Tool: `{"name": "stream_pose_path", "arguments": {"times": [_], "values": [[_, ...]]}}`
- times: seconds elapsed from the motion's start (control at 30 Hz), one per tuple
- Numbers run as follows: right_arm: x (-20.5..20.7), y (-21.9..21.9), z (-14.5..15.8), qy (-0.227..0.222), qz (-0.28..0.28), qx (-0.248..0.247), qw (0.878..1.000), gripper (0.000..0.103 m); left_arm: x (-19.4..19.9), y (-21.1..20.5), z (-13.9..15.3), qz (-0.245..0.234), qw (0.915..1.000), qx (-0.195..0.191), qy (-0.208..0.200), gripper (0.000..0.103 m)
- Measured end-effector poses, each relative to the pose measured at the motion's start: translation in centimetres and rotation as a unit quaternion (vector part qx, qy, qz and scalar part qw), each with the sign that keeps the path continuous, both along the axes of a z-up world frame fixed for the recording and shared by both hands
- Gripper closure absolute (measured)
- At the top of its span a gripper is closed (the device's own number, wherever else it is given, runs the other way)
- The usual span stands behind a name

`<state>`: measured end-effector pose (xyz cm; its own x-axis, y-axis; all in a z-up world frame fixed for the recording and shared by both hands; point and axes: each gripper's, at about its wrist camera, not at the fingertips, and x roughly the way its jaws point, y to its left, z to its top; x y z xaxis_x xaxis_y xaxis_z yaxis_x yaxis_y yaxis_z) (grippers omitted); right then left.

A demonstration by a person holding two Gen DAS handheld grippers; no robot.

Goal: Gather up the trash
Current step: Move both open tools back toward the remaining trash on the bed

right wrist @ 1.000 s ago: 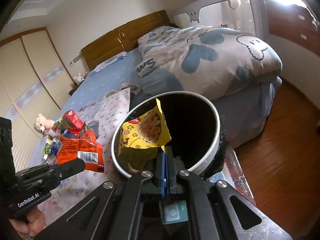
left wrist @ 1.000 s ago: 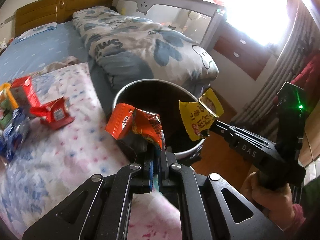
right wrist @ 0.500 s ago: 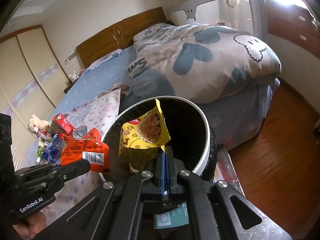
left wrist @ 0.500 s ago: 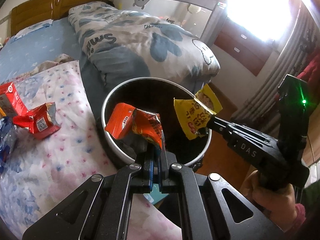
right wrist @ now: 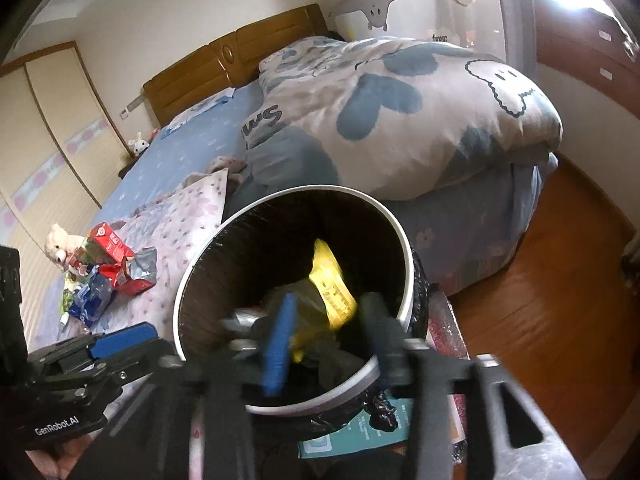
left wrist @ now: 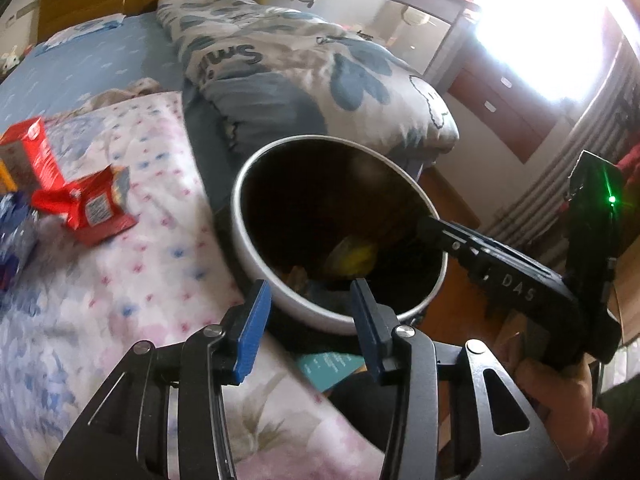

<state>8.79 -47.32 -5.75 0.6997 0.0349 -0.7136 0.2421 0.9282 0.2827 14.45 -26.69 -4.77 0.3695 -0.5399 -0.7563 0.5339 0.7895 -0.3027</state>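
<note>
Remaining trash is lying at the left of both frames, nearer the left gripper.

The red wrapper [left wrist: 90, 210] is lying on the floral blanket [left wrist: 120, 280] at the left middle of the left wrist frame, its long axis running from upper left to lower right, with a red carton [left wrist: 34, 152] just above it and a blue wrapper [left wrist: 12, 240] at the frame's left edge; the bin [left wrist: 256, 280] is sitting centre frame with a yellow wrapper [right wrist: 332, 292] inside it; the left gripper [left wrist: 306, 296] is hovering over the near rim with its jaws standing apart and holding nothing; the right gripper [right wrist: 328, 336] is blurring at lower centre, jaws likewise spread and empty; judging by this, the left one is sitting closer to the pile and would be swinging leftward.
</note>
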Motion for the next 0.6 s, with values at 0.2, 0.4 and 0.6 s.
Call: {"name": "stream_pose_path", "arguments": {"times": [0.2, 0.4, 0.6], "values": [[-0.5, 1.2, 0.7, -0.015, 0.003, 0.009, 1.000, 0.052, -0.9, 3.8, -0.8, 0.041, 0.9991, 0.003, 0.003, 0.059], [-0.5, 4.0, 1.5, -0.035, 0.027, 0.027, 0.999, 0.031, -1.4, 8.3, -1.5, 0.091, 0.9958, 0.002, 0.009, 0.053], [0.0, 7.7, 1.5, -0.038, 0.062, 0.040, 0.997, 0.022, -1.8, 12.5, -1.9, 0.133, 0.9911, 0.008, 0.003, 0.053]]}}
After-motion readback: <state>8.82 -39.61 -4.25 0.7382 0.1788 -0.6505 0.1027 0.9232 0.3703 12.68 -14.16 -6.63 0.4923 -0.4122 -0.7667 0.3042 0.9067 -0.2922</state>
